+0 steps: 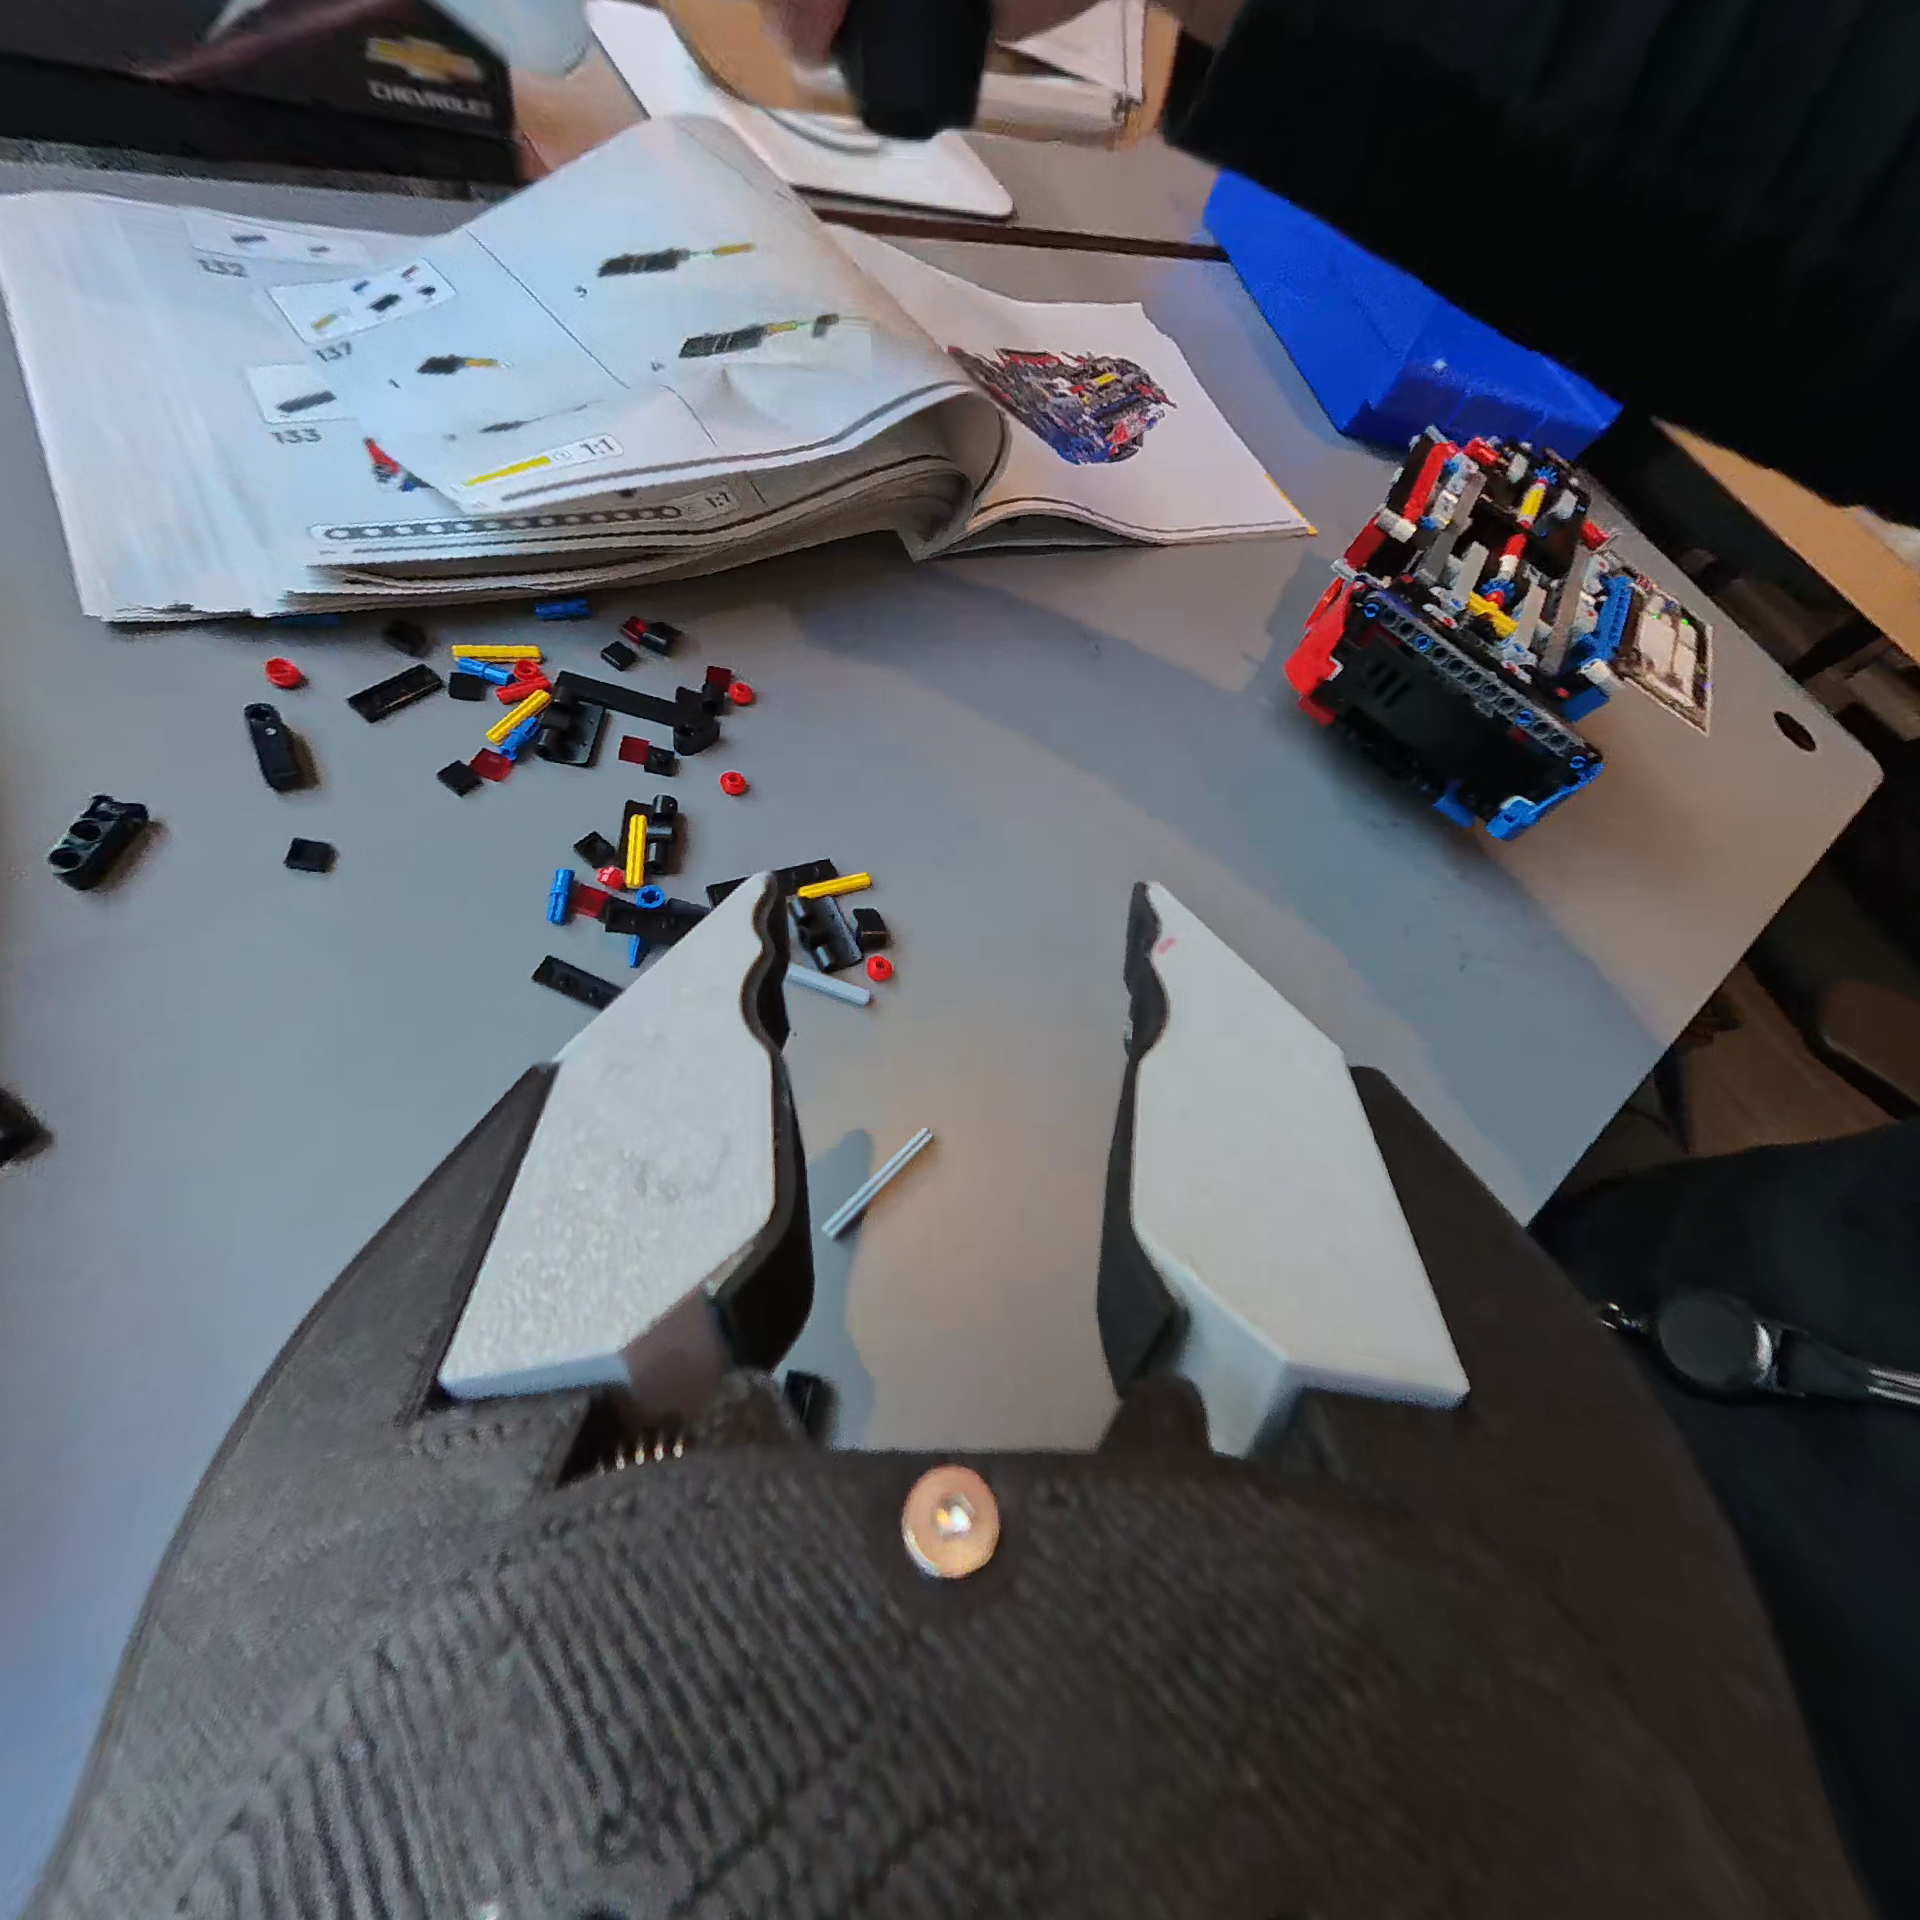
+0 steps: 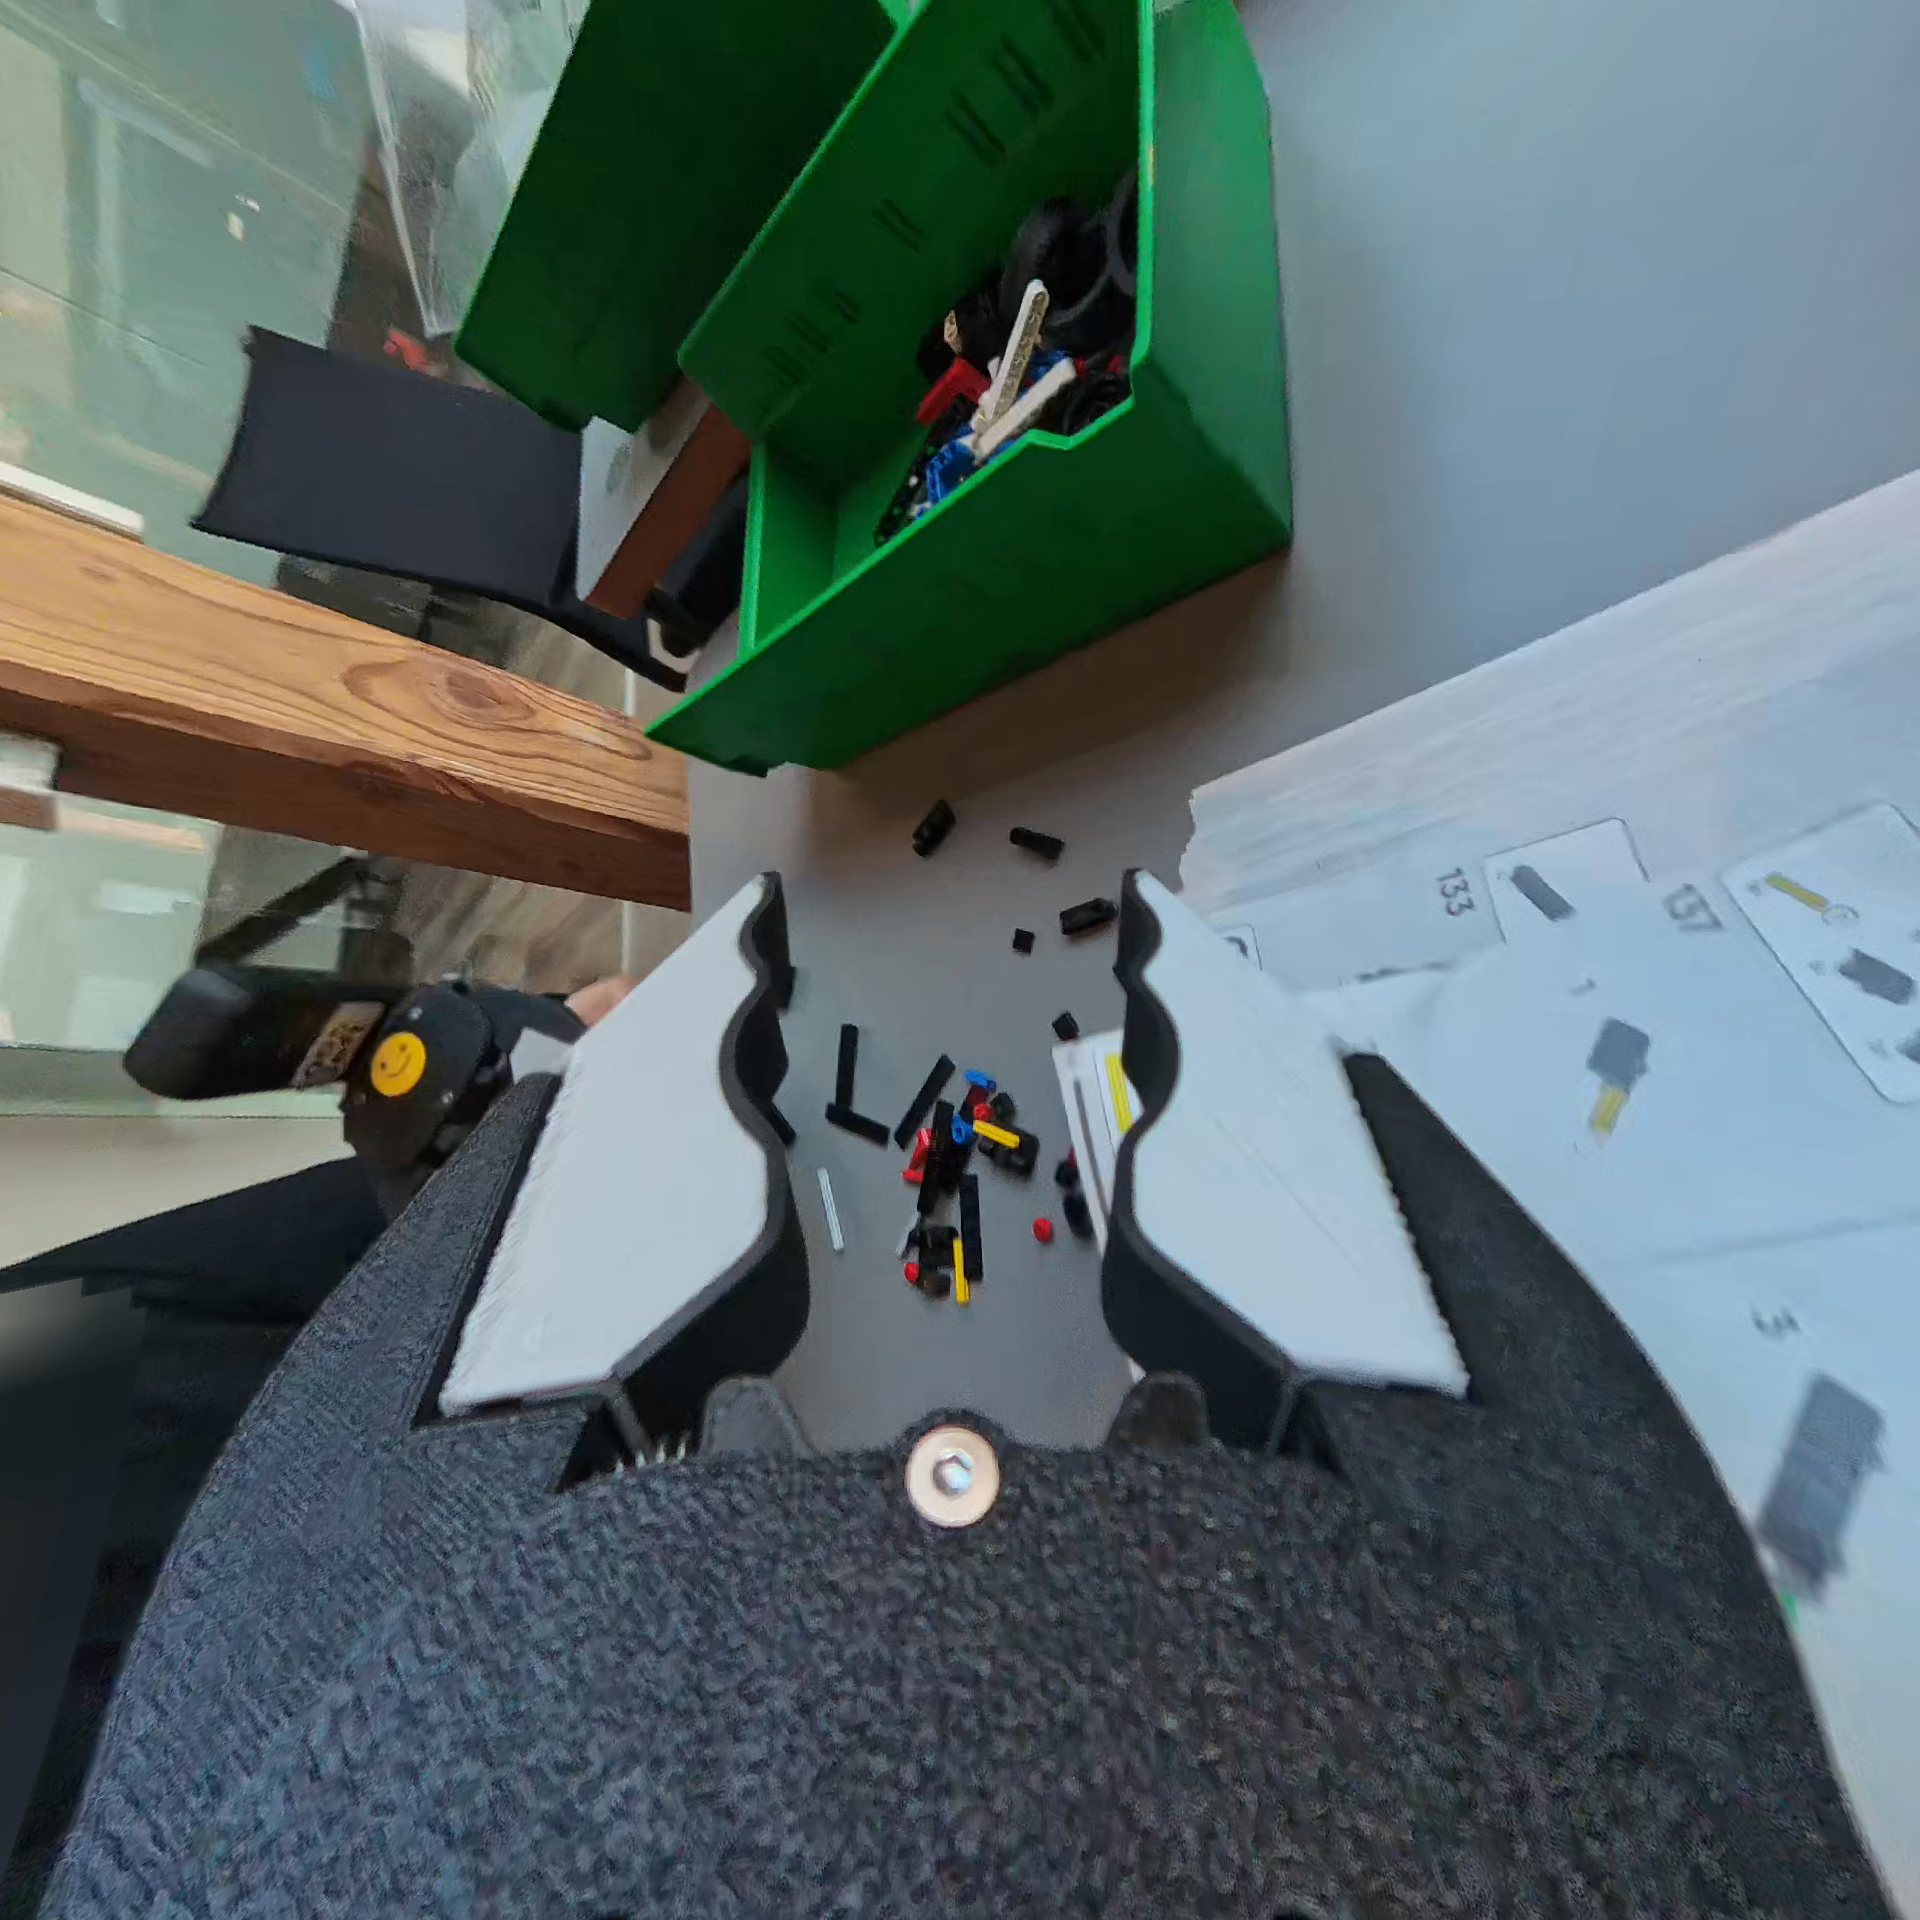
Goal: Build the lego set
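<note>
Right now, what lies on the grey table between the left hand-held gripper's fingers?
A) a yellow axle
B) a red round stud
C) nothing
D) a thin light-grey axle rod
D: in the left wrist view, a thin light-grey axle rod lies flat on the grey table in the gap of the open left hand-held gripper, touching neither finger.
</note>
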### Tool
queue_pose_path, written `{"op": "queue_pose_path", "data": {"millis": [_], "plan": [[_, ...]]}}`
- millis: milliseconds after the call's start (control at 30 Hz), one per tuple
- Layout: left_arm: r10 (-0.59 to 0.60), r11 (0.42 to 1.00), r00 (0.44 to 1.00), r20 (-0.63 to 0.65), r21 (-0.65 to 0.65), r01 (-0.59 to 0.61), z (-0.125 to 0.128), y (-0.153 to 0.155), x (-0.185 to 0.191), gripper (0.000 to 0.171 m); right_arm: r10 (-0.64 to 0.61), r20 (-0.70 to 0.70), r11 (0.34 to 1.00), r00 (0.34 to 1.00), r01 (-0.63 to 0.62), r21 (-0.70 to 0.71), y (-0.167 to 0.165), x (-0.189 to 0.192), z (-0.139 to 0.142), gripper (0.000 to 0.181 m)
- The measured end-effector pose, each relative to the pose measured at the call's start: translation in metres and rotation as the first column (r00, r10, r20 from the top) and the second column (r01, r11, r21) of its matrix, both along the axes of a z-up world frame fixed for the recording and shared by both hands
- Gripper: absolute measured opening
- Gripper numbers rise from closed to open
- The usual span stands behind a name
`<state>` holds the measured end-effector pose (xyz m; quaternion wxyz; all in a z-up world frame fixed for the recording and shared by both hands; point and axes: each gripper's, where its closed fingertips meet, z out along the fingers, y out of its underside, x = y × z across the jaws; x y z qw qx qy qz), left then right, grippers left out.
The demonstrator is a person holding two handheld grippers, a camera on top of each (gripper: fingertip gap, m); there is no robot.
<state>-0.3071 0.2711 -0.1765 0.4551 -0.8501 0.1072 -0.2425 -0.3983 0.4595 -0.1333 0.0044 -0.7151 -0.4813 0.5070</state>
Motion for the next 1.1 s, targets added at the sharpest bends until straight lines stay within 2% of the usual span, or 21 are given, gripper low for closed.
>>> {"op": "queue_pose_path", "data": {"millis": [67, 133, 200, 300, 367, 433, 467, 533, 733, 833, 933, 1000, 1100], "plan": [[0.026, 1.000, 1.000, -0.007, 0.009, -0.026, -0.001, -0.006, -0.007, 0.064, 0.015, 0.049, 0.987, 0.999, -0.023, 0.157, 0.006, 0.029, 0.008, 0.064], [0.044, 0.999, 0.999, -0.013, 0.008, -0.044, -0.004, -0.012, -0.012, 0.064, 0.016, 0.162, 0.919, 0.987, -0.078, 0.387, 0.019, 0.073, -0.002, 0.064], [0.052, 0.999, 0.999, -0.002, 0.011, -0.052, -0.007, -0.016, -0.012, 0.064, -0.008, 0.298, 0.826, 0.955, -0.162, 0.540, 0.029, 0.121, -0.026, 0.061], [0.037, 0.999, 0.999, 0.017, 0.015, -0.038, -0.007, -0.017, -0.004, 0.064, -0.095, 0.462, 0.743, 0.882, -0.246, 0.622, 0.038, 0.169, -0.074, 0.044], [0.023, 0.999, 0.999, 0.024, 0.022, -0.024, -0.006, -0.014, 0.004, 0.064, -0.080, 0.460, 0.736, 0.884, -0.259, 0.625, 0.028, 0.165, -0.098, 0.037], [0.009, 1.000, 1.000, 0.027, 0.021, -0.009, -0.005, -0.012, 0.013, 0.064, -0.071, 0.483, 0.735, 0.873, -0.282, 0.617, 0.022, 0.153, -0.117, 0.044], [0.005, 1.000, 1.000, 0.030, 0.022, -0.006, -0.004, -0.011, 0.016, 0.064, -0.081, 0.490, 0.709, 0.868, -0.296, 0.641, 0.025, 0.146, -0.123, 0.043], [0.000, 0.999, 0.999, 0.044, 0.032, -0.002, 0.000, -0.012, 0.023, 0.064, -0.096, 0.498, 0.678, 0.862, -0.310, 0.666, 0.029, 0.133, -0.129, 0.041], [0.016, 0.999, 0.998, 0.061, 0.029, -0.017, -0.006, -0.009, 0.029, 0.064, -0.071, 0.508, 0.704, 0.859, -0.318, 0.635, 0.029, 0.116, -0.137, 0.042], [0.022, 0.999, 0.998, 0.055, 0.039, -0.024, -0.007, -0.001, 0.032, 0.064, -0.070, 0.472, 0.738, 0.879, -0.273, 0.618, 0.029, 0.115, -0.131, 0.041], [0.019, 0.999, 0.999, 0.050, 0.046, -0.021, -0.008, 0.006, 0.036, 0.064, -0.071, 0.425, 0.758, 0.902, -0.228, 0.611, 0.023, 0.126, -0.110, 0.040], [0.008, 0.999, 0.999, 0.048, 0.036, -0.010, -0.010, 0.007, 0.041, 0.065, -0.073, 0.371, 0.752, 0.926, -0.193, 0.631, 0.015, 0.143, -0.081, 0.041], [0.004, 0.998, 0.999, 0.041, 0.066, -0.007, -0.006, 0.010, 0.048, 0.065, -0.108, 0.189, 0.728, 0.976, -0.051, 0.684, -0.004, 0.182, -0.019, 0.041]]}}
